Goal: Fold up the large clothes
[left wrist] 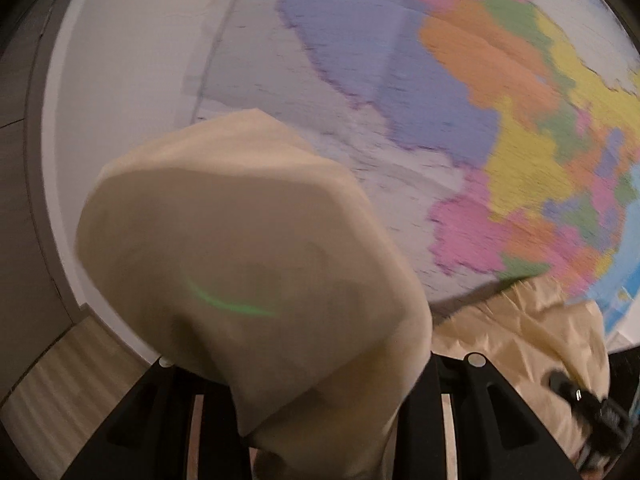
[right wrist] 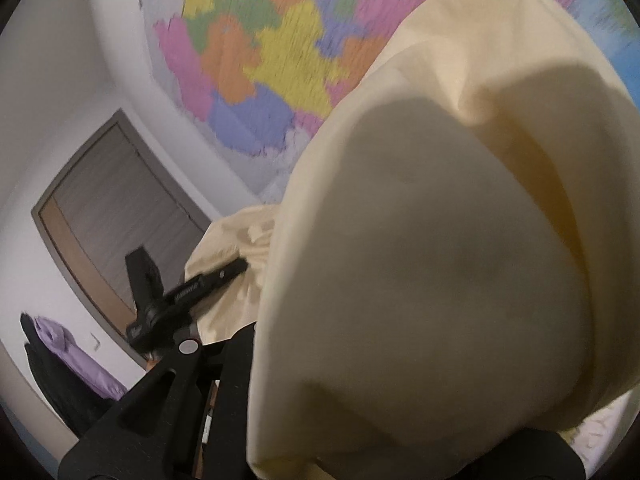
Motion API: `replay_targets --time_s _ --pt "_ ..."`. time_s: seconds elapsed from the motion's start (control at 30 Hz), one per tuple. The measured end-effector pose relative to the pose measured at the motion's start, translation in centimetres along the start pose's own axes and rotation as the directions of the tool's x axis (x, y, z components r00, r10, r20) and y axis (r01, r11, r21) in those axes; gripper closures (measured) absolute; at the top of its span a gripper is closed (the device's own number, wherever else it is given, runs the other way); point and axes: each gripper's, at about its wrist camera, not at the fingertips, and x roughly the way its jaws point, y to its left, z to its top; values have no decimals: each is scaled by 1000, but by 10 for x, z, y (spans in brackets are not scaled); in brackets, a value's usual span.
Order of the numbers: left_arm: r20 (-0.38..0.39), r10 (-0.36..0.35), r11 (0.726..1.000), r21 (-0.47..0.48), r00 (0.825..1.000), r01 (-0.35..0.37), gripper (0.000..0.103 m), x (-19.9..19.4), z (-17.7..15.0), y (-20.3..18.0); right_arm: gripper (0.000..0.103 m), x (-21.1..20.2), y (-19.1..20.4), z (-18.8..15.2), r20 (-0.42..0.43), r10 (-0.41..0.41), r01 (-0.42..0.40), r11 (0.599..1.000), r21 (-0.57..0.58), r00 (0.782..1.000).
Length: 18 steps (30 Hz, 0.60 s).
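Cream garment (left wrist: 248,248) held up before the wall map (left wrist: 460,80), bunched; long axis not readable. Left gripper (left wrist: 316,420) and right gripper (right wrist: 360,420) each clenched on its cloth.

Pale wood-grain floor (left wrist: 52,384) below white wall (left wrist: 120,80), whatever lies under cream garment (left wrist: 240,240) hidden

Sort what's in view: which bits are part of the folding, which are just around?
In the job:
cream cloth
left tongs
right tongs

Just around:
wall map
door
purple cloth
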Motion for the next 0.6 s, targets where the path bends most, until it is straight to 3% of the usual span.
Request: replay_targets --time_s 0.13,0.17,0.27,0.37,0.6 --pt "-54 64 995 -69 997 -67 73 42 -26 45 86 34 -20 -36 -80 -32 33 999 14 996" --pt "-82 108 991 -69 991 -114 72 58 -41 57 86 43 -30 -47 -121 -46 50 998 28 992" --pt "-180 180 972 -116 967 -202 71 91 -78 90 82 64 -63 -87 -270 -117 141 987 73 956" --pt "-196 157 968 -163 968 -190 67 97 -94 109 71 56 -81 -102 -308 -106 146 983 111 946" --pt "-233 219 970 -57 948 -238 50 93 -93 104 52 15 -76 -105 -375 -105 145 986 79 921"
